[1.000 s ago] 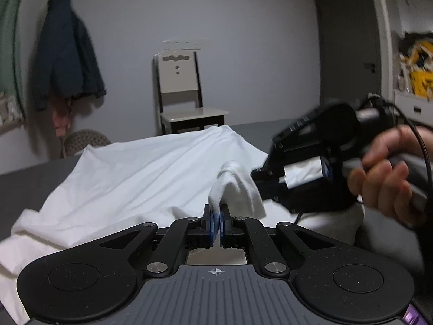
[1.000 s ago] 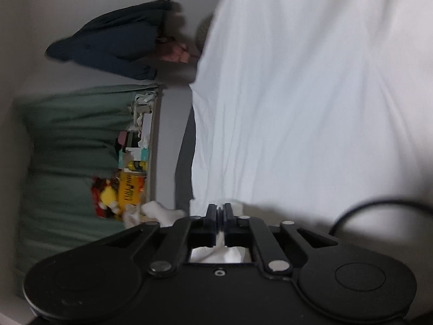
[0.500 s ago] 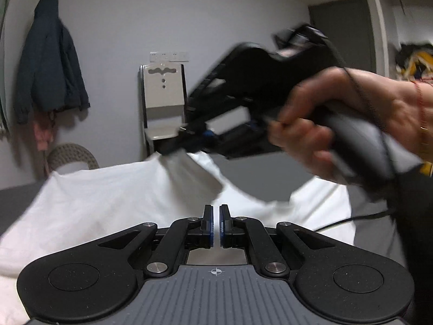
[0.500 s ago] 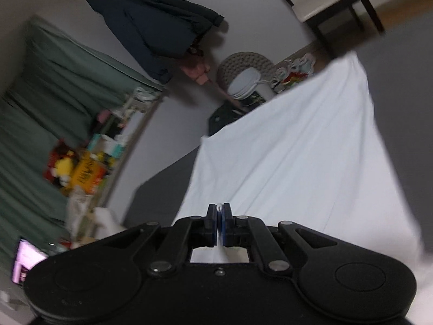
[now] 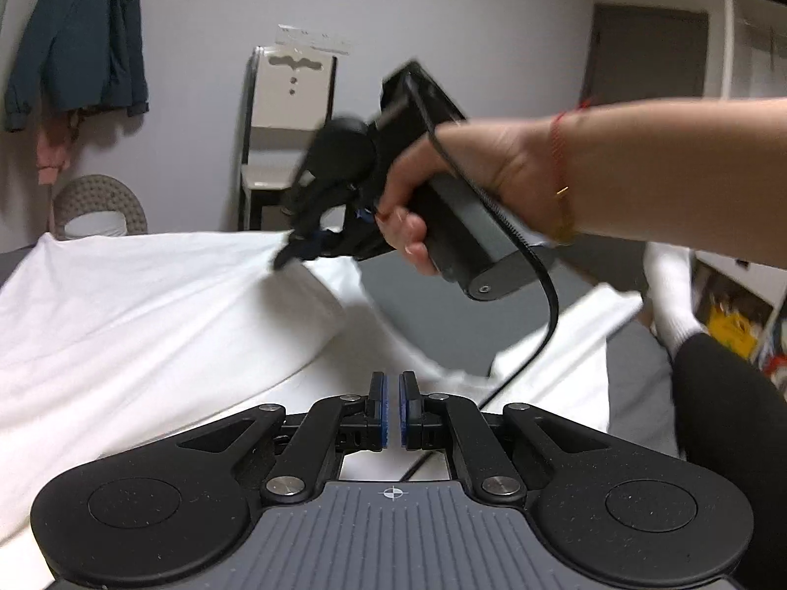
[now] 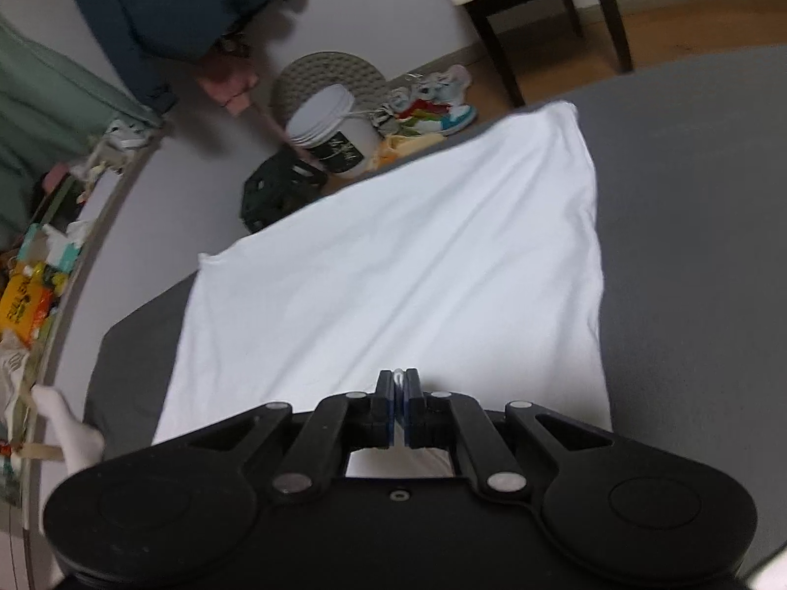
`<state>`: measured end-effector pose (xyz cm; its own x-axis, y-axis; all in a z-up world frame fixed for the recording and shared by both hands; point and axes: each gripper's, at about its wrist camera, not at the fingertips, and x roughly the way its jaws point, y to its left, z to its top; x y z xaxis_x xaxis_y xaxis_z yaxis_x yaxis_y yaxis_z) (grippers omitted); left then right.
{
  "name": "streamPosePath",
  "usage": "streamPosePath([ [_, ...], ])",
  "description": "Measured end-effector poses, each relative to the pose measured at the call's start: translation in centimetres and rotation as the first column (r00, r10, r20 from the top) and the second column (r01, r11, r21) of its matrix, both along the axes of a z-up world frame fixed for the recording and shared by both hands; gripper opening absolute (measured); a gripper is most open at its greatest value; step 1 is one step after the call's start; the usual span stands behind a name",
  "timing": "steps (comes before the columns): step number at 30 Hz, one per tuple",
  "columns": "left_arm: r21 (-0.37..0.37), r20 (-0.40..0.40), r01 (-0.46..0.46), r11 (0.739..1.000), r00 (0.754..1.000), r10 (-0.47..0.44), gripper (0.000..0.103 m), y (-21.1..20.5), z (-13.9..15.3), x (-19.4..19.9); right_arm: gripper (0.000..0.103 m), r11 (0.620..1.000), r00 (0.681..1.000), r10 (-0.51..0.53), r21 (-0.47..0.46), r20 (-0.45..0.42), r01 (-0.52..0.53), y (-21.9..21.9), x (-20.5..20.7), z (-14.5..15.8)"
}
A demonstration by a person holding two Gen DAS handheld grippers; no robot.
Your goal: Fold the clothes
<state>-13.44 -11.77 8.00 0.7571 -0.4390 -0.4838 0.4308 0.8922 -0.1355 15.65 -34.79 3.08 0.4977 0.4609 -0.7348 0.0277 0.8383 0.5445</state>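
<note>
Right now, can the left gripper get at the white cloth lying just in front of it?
Probably yes. The left gripper hovers just over the white cloth, its fingers nearly together and empty. Nothing sits between them; the right gripper, pinching a fold farther back, is out of the way.

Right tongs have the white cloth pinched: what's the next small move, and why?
Probably carry the right tongs further across, then lower. They are shut on the white cloth, its edge lifted over the flat part, while the left tongs hold nothing.
</note>
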Motion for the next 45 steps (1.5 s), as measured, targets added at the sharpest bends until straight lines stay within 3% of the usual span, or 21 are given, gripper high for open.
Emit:
streamPosePath([
  [2, 0.082, 0.0, 0.016, 0.996, 1.0, -0.016, 0.017, 1.9, 0.5, -1.4, 0.004, 1.0, 1.0, -0.025, 0.011, -0.003, 0.025, -0.3, 0.1, -0.6],
  [3, 0.136, 0.015, 0.018, 0.991, 1.0, -0.02, 0.033, 2.8, 0.9, -2.2, 0.004, 1.0, 1.0, -0.03, 0.003, 0.005, 0.03, -0.3, 0.1, -0.7],
  [4, 0.198, 0.034, 0.008, 0.98, 0.999, -0.015, 0.06, 3.7, 1.2, -3.0, 0.004, 0.999, 0.999, -0.036, -0.005, 0.012, 0.036, -0.3, 0.1, -0.8],
  [5, 0.258, 0.056, -0.015, 0.966, 0.998, 0.0, 0.075, 4.6, 1.5, -3.7, 0.004, 0.999, 0.999, -0.041, -0.013, 0.019, 0.041, -0.2, 0.2, -0.9],
  [6, 0.311, 0.084, -0.041, 0.95, 0.996, 0.016, 0.097, 5.5, 1.8, -4.3, 0.004, 0.999, 0.999, -0.045, -0.016, 0.025, 0.046, -0.2, 0.1, -0.9],
  [7, 0.355, 0.119, -0.072, 0.932, 0.992, 0.032, 0.103, 6.4, 2.1, -4.8, 0.004, 0.999, 0.998, -0.05, -0.02, 0.03, 0.05, -0.1, 0.1, -0.8],
  [10, 0.504, 0.17, -0.139, 0.852, 0.984, 0.06, 0.103, 8.2, 2.9, -5.8, 0.004, 0.997, 0.998, -0.053, -0.053, 0.037, 0.055, 0.2, 0.0, -0.8],
  [13, 0.605, 0.105, -0.144, 0.783, 0.989, 0.1, 0.103, 9.7, 3.0, -4.8, 0.013, 0.997, 0.998, -0.045, -0.056, 0.037, 0.047, 0.1, -0.6, -0.7],
  [14, 0.628, 0.082, -0.137, 0.766, 0.991, 0.11, 0.103, 10.4, 2.9, -4.5, 0.026, 0.998, 0.998, -0.044, -0.052, 0.041, 0.046, -0.1, -0.8, -0.5],
  [16, 0.663, 0.046, -0.134, 0.736, 0.989, 0.138, 0.103, 11.9, 2.4, -4.0, 0.041, 0.997, 0.997, -0.042, -0.057, 0.067, 0.046, -0.4, -1.4, 0.4],
  [17, 0.668, 0.034, -0.139, 0.731, 0.987, 0.157, 0.103, 12.7, 2.1, -3.8, 0.042, 0.997, 0.996, -0.036, -0.058, 0.082, 0.041, -0.7, -1.8, 0.7],
  [21, 0.669, -0.036, -0.122, 0.733, 0.98, 0.196, 0.102, 15.0, 1.3, -3.2, 0.042, 0.995, 0.996, 0.014, -0.095, 0.087, -0.006, -1.9, -4.1, 1.2],
  [26, 0.637, -0.092, -0.124, 0.76, 0.968, 0.235, 0.102, 16.7, 0.4, -3.5, 0.042, 0.983, 0.992, 0.096, -0.163, 0.081, -0.082, -2.2, -5.7, 0.6],
  [30, 0.637, -0.126, -0.12, 0.762, 0.958, 0.256, 0.093, 16.9, -0.1, -2.9, 0.042, 0.991, 0.992, 0.094, -0.108, 0.087, -0.084, -1.6, -5.3, 0.0],
  [31, 0.635, -0.137, -0.121, 0.763, 0.954, 0.265, 0.087, 17.1, -0.3, -2.8, 0.034, 0.992, 0.994, 0.086, -0.097, 0.072, -0.078, -1.4, -5.1, -0.4],
  [32, 0.633, -0.148, -0.124, 0.764, 0.949, 0.277, 0.084, 17.2, -0.4, -2.6, 0.014, 0.993, 0.995, 0.085, -0.089, 0.058, -0.08, -1.1, -4.9, -0.7],
  [33, 0.628, -0.16, -0.13, 0.767, 0.944, 0.29, 0.08, 17.4, -0.6, -2.5, 0.006, 0.993, 0.995, 0.084, -0.082, 0.045, -0.08, -0.9, -4.7, -1.0],
  [35, 0.614, -0.18, -0.138, 0.777, 0.934, 0.308, 0.074, 17.8, -0.7, -2.5, 0.006, 0.994, 0.996, 0.074, -0.088, 0.049, -0.069, -0.6, -5.1, -1.0],
  [38, 0.602, -0.198, -0.15, 0.784, 0.923, 0.329, 0.073, 18.3, -0.8, -2.4, 0.005, 0.996, 0.995, 0.033, -0.09, 0.093, -0.025, -1.4, -5.5, -0.2],
  [45, 0.555, -0.252, -0.124, 0.822, 0.917, 0.308, 0.074, 20.2, 0.4, -3.2, 0.005, 0.989, 0.998, 0.013, -0.151, 0.062, -0.004, -3.1, -5.7, -0.5],
])
